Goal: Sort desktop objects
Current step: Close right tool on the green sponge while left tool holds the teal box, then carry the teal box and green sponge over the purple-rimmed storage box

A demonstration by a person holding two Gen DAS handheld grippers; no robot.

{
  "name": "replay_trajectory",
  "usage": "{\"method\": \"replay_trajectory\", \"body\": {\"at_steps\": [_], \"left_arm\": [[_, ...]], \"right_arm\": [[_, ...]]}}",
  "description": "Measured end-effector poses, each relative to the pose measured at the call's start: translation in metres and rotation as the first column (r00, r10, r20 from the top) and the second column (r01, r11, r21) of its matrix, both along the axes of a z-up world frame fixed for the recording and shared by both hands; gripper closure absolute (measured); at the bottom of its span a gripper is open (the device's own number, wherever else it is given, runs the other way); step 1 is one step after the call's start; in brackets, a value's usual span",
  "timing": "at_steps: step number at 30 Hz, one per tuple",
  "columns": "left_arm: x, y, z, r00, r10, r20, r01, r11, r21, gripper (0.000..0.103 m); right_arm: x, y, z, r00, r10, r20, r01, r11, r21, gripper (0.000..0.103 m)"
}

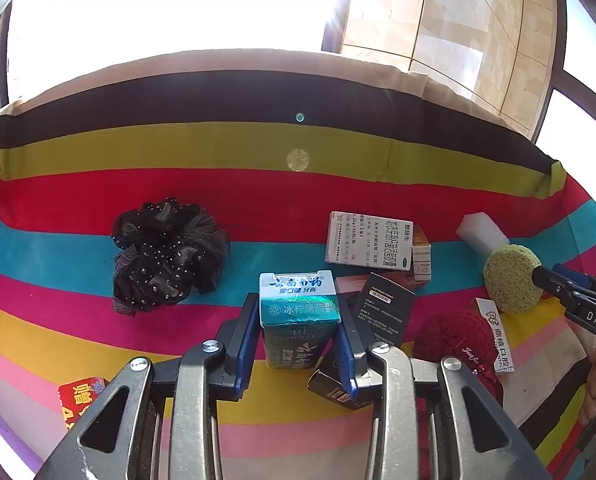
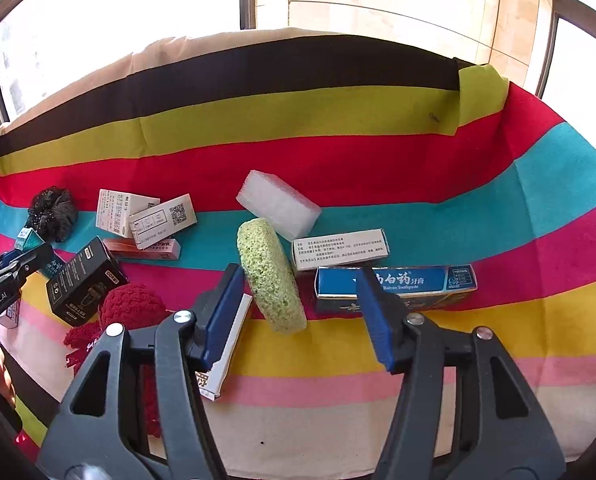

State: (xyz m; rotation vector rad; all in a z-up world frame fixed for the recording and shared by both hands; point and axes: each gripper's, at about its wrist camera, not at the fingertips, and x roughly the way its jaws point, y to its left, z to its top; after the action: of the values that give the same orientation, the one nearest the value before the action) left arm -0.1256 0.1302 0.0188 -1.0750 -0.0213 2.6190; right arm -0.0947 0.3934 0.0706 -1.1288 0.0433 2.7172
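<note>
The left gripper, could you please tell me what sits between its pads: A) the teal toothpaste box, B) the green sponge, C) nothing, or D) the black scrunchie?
A: the left gripper has its blue pads against both sides of the teal toothpaste box.

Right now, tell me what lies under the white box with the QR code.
The QR-code box rests across a white medicine box and a pink carton. Whatever else lies beneath it is hidden.

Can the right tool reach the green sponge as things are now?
Probably yes. The right tool is open, and the green sponge stands tilted between its fingers, near the left one. Nothing blocks it; the white foam block lies behind.
</note>
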Motion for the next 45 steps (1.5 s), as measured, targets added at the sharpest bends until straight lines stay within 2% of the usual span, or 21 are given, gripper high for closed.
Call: {"method": "replay_trajectory", "body": {"at_steps": [2,6,9,11,12,18,24,34,35,45], "left_arm": [[-0.001,0.001,-0.001,1.0,0.0,0.003,0.0,1.0,0.001,0.068],[-0.001,0.003,-0.003,1.0,-0.004,0.006,0.004,1.0,-0.003,0.068],[-0.001,0.003,-0.004,1.0,-0.002,0.007,0.002,1.0,-0.005,0.068],[-0.002,0.004,-0.005,1.0,-0.001,0.009,0.001,1.0,-0.006,0.068],[-0.002,0.004,-0.006,1.0,-0.003,0.011,0.003,1.0,-0.006,0.068],[0.001,0.005,-0.003,1.0,-0.01,0.003,0.01,1.0,-0.006,0.068],[0.011,0.005,0.007,1.0,-0.015,-0.008,0.015,1.0,0.005,0.068],[0.056,0.01,0.023,0.999,-0.021,-0.025,0.021,1.0,0.01,0.068],[0.062,0.009,0.026,0.999,-0.021,-0.028,0.021,1.0,0.011,0.068],[0.112,-0.005,0.058,0.998,-0.037,-0.05,0.037,0.999,-0.003,0.068]], "right_arm": [[-0.002,0.009,0.002,0.999,-0.036,0.003,0.036,0.999,0.026,0.05],[-0.015,0.021,-0.021,0.996,0.046,0.08,-0.039,0.995,-0.094,0.053],[-0.014,0.017,-0.027,0.995,0.075,0.071,-0.071,0.996,-0.056,0.055],[-0.014,0.018,-0.025,0.995,0.082,0.061,-0.077,0.994,-0.079,0.069],[-0.015,0.019,-0.024,0.995,0.082,0.062,-0.077,0.994,-0.079,0.073],[-0.013,0.02,-0.019,0.996,0.066,0.055,-0.061,0.994,-0.094,0.074],[0.006,0.021,-0.002,0.998,0.061,0.034,-0.056,0.991,-0.124,0.082],[0.051,0.014,0.028,0.997,0.074,-0.008,-0.074,0.978,-0.194,0.084],[0.051,0.009,0.023,0.998,0.069,-0.014,-0.07,0.977,-0.201,0.084],[0.091,-0.028,0.043,0.994,0.088,-0.065,-0.103,0.952,-0.289,0.084]]}}
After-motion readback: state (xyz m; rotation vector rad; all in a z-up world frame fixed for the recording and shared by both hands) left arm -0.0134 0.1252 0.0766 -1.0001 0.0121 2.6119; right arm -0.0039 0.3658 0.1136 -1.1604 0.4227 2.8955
